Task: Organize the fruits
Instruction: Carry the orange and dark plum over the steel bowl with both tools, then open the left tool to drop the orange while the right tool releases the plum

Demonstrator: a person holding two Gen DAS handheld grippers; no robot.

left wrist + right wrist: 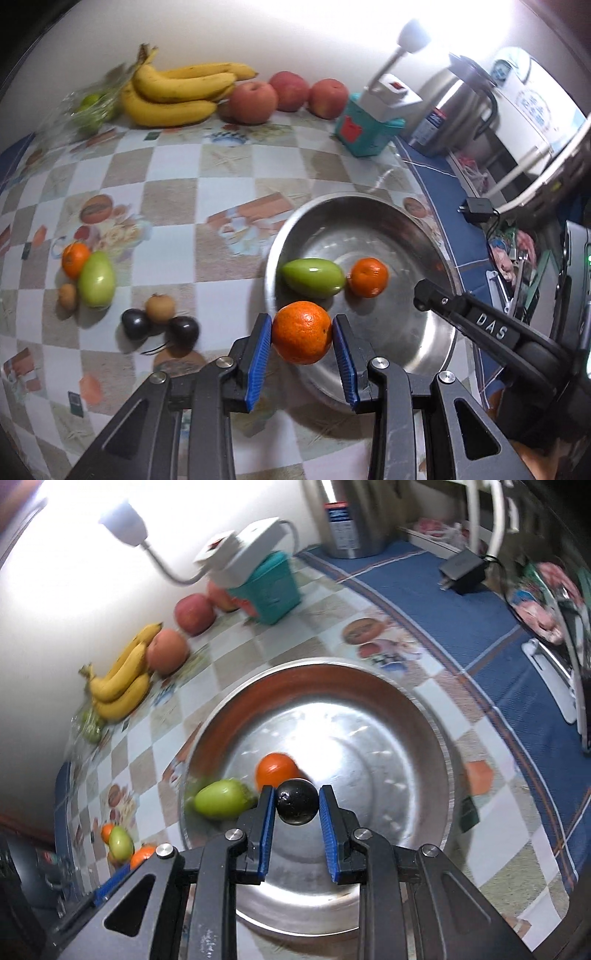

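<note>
The left gripper (302, 332) pinches a firm orange (302, 331) at its sides; the right gripper (297, 806) pinches a smooth, probably slippery dark fruit (297, 802) above the bowl (439, 746).

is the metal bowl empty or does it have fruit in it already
Not empty. The metal bowl already holds a green mango and an orange, lying side by side on its bottom.

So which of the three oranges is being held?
The orange clamped between the left gripper's blue jaws; one orange lies in the bowl, another on the table.
</note>
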